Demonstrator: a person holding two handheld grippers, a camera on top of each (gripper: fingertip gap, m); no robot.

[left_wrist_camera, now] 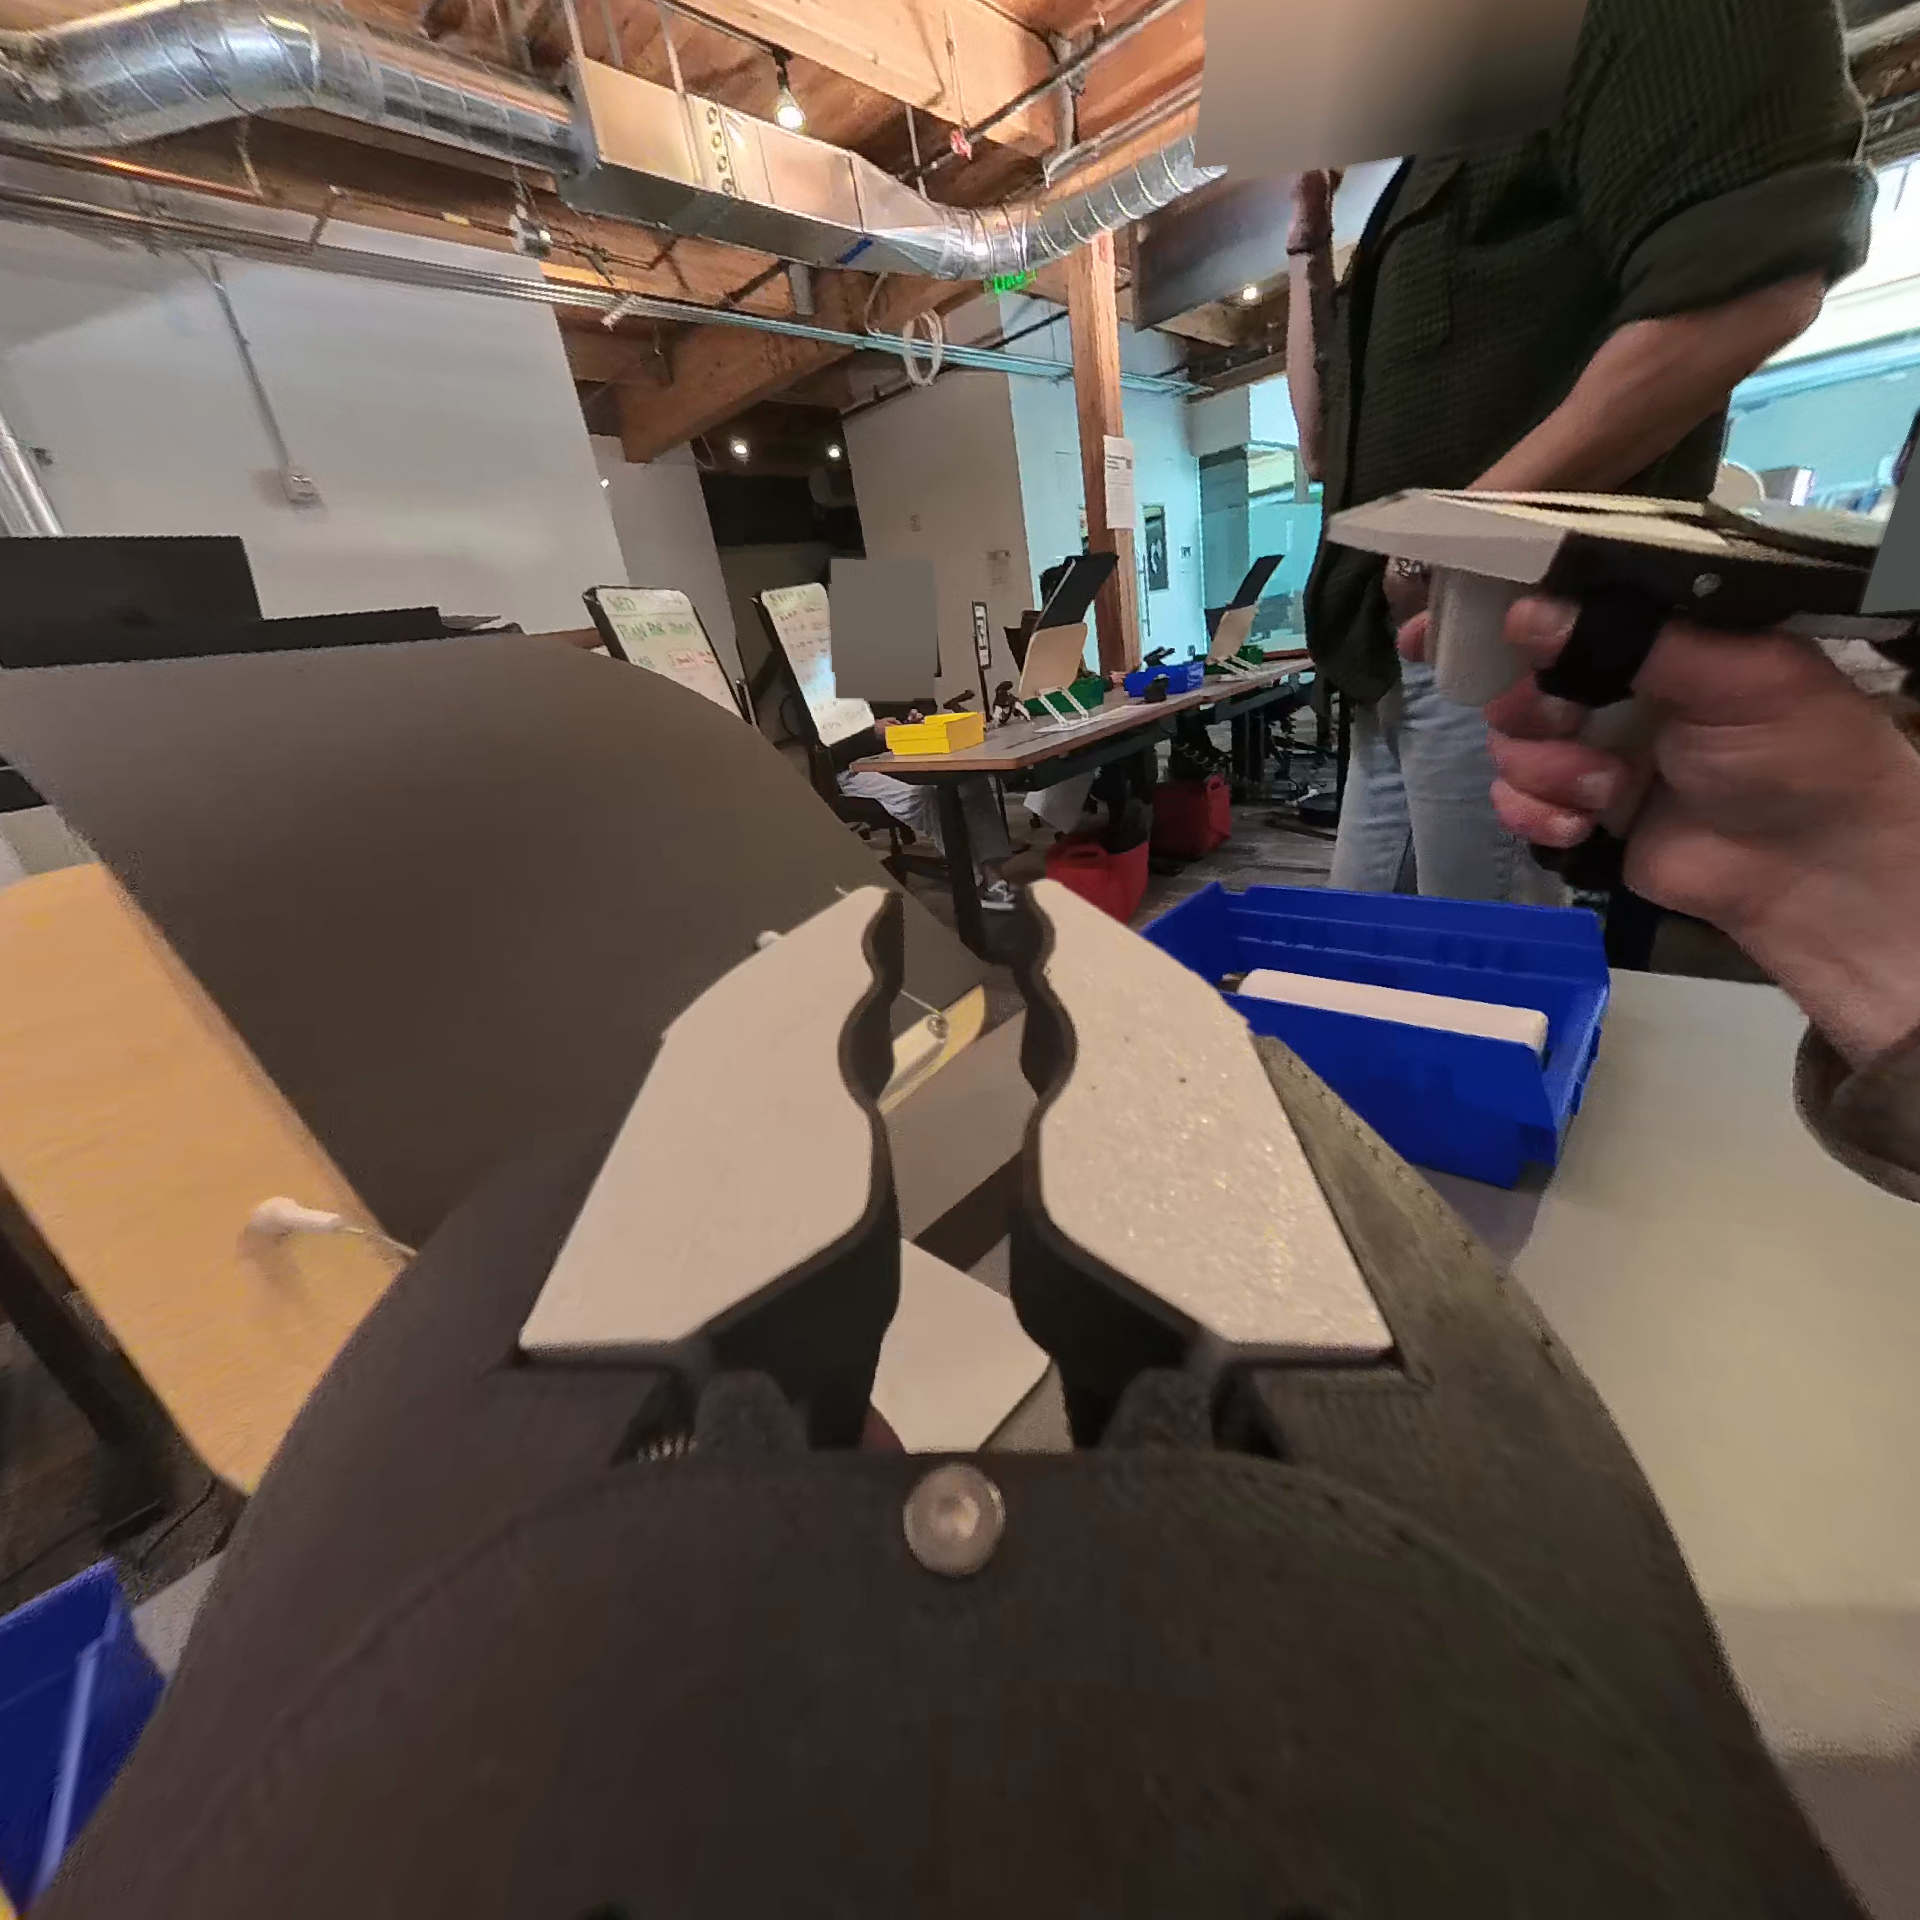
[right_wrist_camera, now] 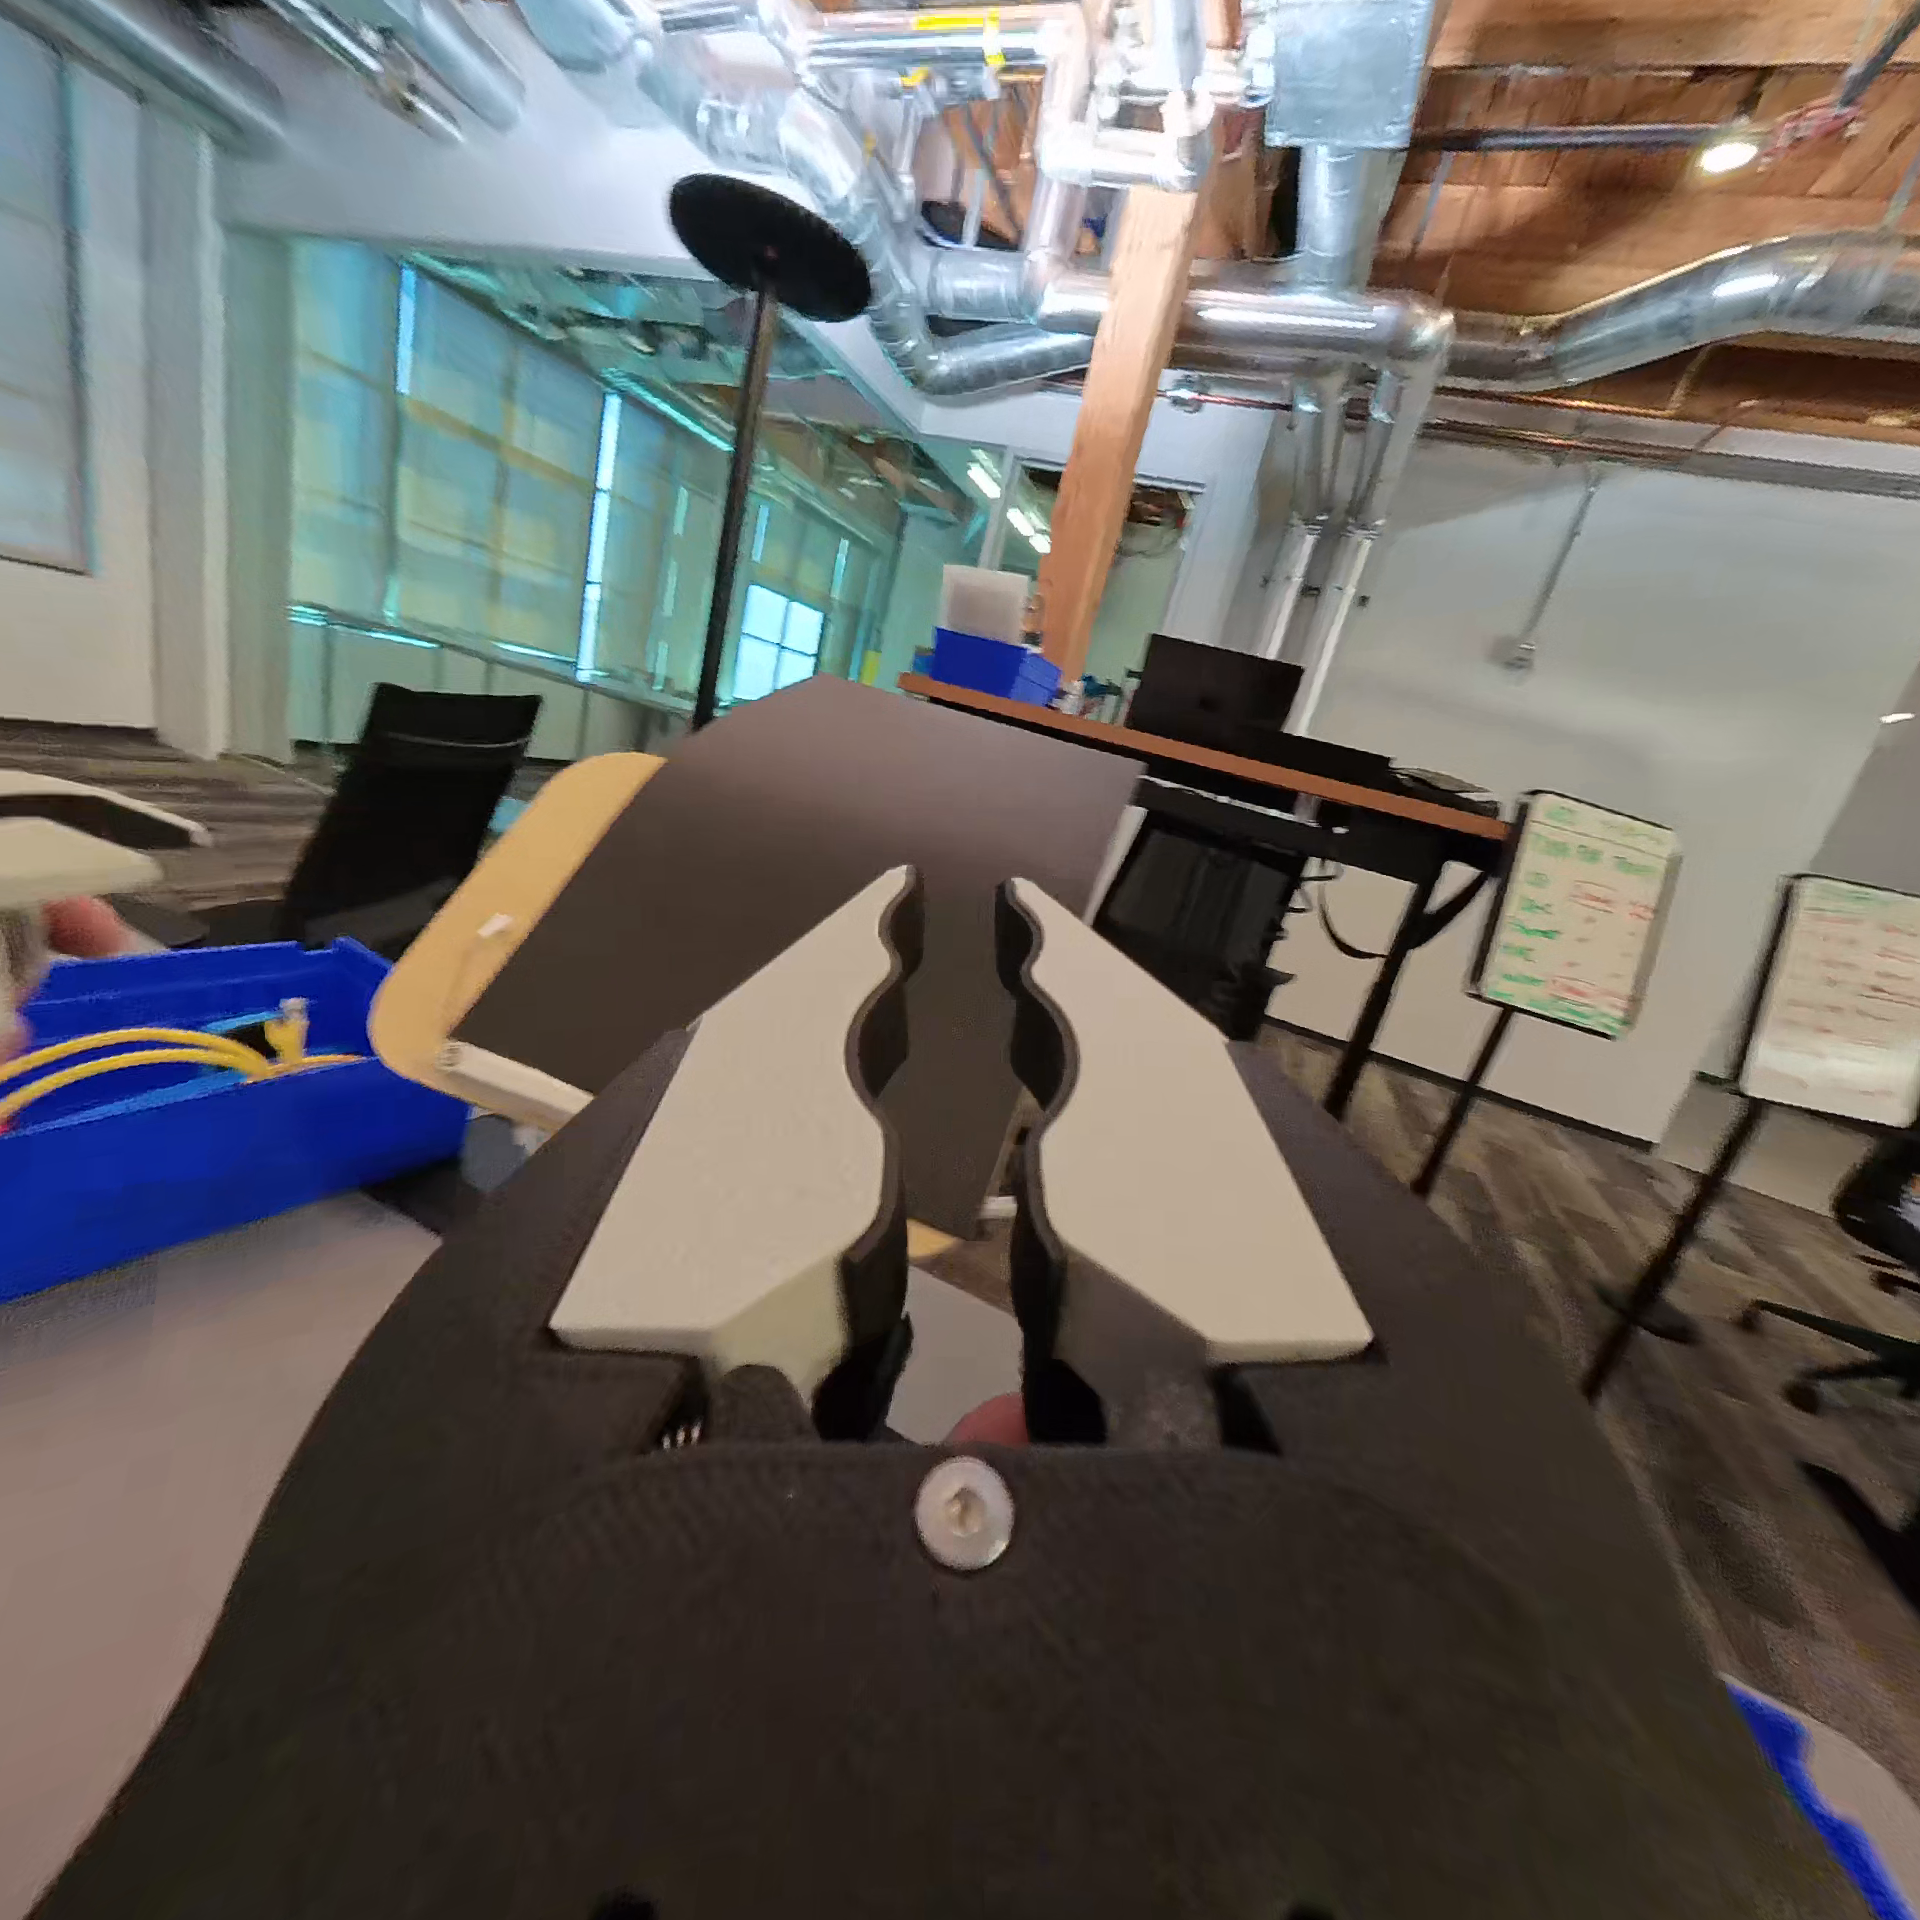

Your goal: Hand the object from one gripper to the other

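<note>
Nearest the lens, the left gripper (left_wrist_camera: 961, 925) is seen with jaws slightly apart, nothing between them. A blue bin (left_wrist_camera: 1455, 1049) holding a white block (left_wrist_camera: 1392, 1006) is set near the table's (left_wrist_camera: 1714, 1351) far edge. The right gripper (right_wrist_camera: 958, 902) is likewise held parted and empty. Which object is to be handed over cannot be told.

We cannot tell which thing is the object to hand over. Two candidates noted. A white block (left_wrist_camera: 1392, 1013), long and flat-sided, lies lengthwise inside a blue bin (left_wrist_camera: 1455, 935) on the grey worktop (left_wrist_camera: 1714, 1299). In the right wrist view, yellow cables (right_wrist_camera: 135, 1049) lie looped in a blue container (right_wrist_camera: 208, 1153), one plug end (right_wrist_camera: 293, 1023) poking upward. Whether bin and container are the same, we cannot tell.
</note>
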